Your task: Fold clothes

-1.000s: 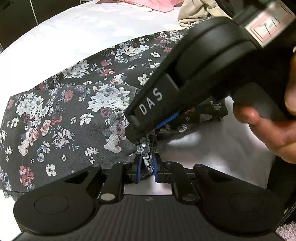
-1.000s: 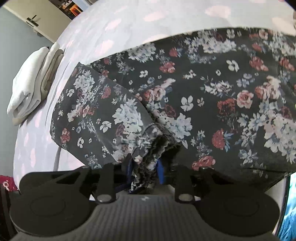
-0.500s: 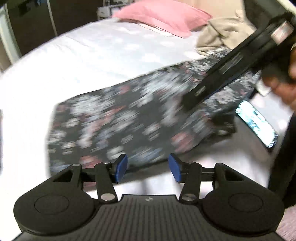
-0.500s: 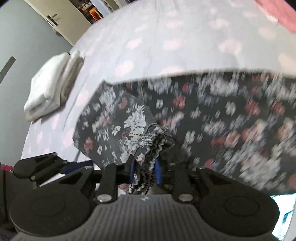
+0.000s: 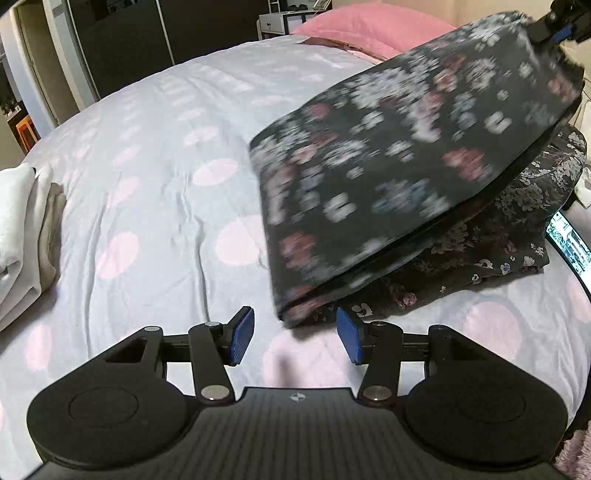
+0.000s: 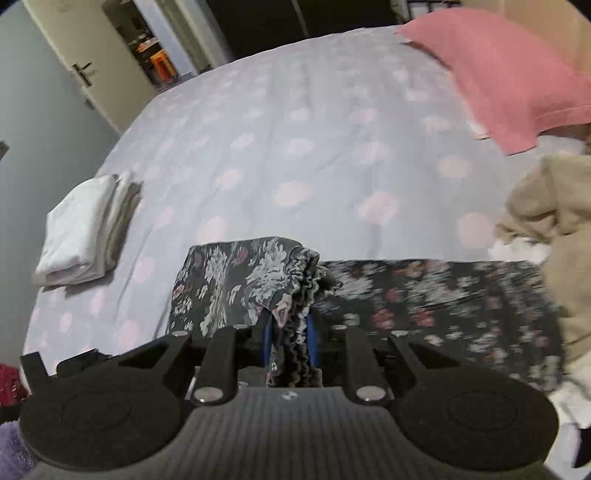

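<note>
A dark floral garment [image 5: 388, 184] lies partly on the bed, one end lifted up to the right. My right gripper [image 6: 289, 334] is shut on its gathered, ruffled edge [image 6: 295, 295] and holds that end above the bed; it also shows at the top right of the left wrist view [image 5: 554, 26]. My left gripper [image 5: 293, 334] is open and empty, low over the sheet, just in front of the garment's near corner. The rest of the garment [image 6: 443, 306] trails to the right on the bed.
The bed [image 5: 166, 166] has a pale sheet with pink dots. A folded white stack [image 6: 85, 229] lies at the left edge. A pink pillow [image 6: 509, 77] and a beige garment [image 6: 546, 221] lie at the right. A lit phone [image 5: 567, 243] lies at the right.
My left gripper has let go of the garment, opened and pulled back. My right gripper has lifted its held edge up and away, raising that end of the garment.
</note>
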